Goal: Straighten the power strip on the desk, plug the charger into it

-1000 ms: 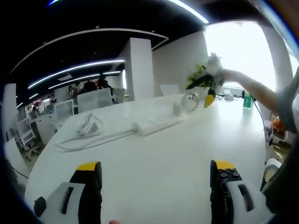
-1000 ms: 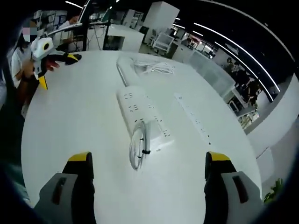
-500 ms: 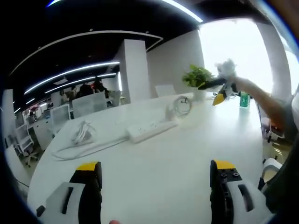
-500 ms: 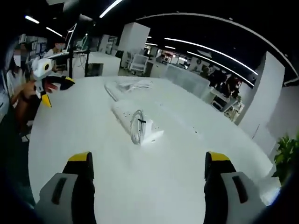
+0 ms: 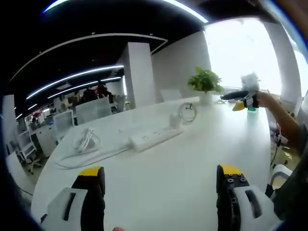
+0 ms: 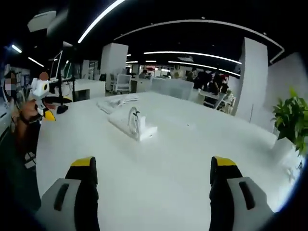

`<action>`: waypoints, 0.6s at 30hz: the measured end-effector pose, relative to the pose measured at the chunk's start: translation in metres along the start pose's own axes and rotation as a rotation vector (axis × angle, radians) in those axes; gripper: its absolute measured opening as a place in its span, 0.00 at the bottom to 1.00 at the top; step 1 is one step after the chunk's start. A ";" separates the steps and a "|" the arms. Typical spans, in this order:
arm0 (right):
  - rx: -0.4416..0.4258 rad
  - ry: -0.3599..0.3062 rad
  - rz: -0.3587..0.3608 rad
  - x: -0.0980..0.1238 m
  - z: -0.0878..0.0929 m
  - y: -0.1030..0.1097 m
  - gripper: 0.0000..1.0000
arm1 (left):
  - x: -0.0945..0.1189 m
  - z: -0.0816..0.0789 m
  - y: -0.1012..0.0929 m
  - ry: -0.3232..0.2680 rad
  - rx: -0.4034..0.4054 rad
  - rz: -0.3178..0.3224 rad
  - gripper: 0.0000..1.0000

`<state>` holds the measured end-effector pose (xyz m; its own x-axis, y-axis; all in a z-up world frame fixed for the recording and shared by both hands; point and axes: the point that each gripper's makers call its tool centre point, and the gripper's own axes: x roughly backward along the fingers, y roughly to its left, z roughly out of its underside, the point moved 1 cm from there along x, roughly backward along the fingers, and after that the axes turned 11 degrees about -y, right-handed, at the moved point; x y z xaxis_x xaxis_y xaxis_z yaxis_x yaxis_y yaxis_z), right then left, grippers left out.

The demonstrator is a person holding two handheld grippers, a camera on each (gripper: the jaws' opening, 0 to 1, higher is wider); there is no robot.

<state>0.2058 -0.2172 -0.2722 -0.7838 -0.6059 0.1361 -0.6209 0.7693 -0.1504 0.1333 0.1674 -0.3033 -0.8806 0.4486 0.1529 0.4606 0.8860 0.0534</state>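
A white power strip lies at a slant on the white desk, its cord running left to a bundled loop. At the strip's right end stands the white charger with its coiled cable. My left gripper hovers open over the near desk, well short of the strip. My right gripper is held out on a person's arm at the far right, away from the coil. In the right gripper view the strip and coil sit ahead of the open right gripper; the left gripper is at the far left.
A potted green plant stands at the desk's far edge beyond the coil, and is also seen as a plant on the right. A green bottle sits by the window. Office chairs, desks and people fill the background. Bare desk lies between both grippers and the strip.
The right gripper has pulled back from the strip and coil and levelled out, so they look smaller and farther. In the left gripper view it has swung rightward. The left gripper has barely moved.
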 end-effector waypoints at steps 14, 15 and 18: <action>-0.090 -0.054 0.056 0.027 0.021 0.012 0.97 | 0.003 -0.004 0.002 -0.009 -0.001 -0.009 1.00; -0.087 -0.055 0.057 0.026 0.021 0.011 0.97 | 0.003 -0.004 0.002 -0.008 -0.001 -0.009 1.00; -0.098 -0.056 0.050 0.025 0.022 0.014 0.97 | 0.003 -0.005 0.002 -0.007 -0.002 -0.010 1.00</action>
<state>0.1773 -0.2261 -0.2921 -0.8150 -0.5745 0.0757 -0.5788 0.8134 -0.0588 0.1324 0.1698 -0.2978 -0.8861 0.4401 0.1453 0.4516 0.8904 0.0566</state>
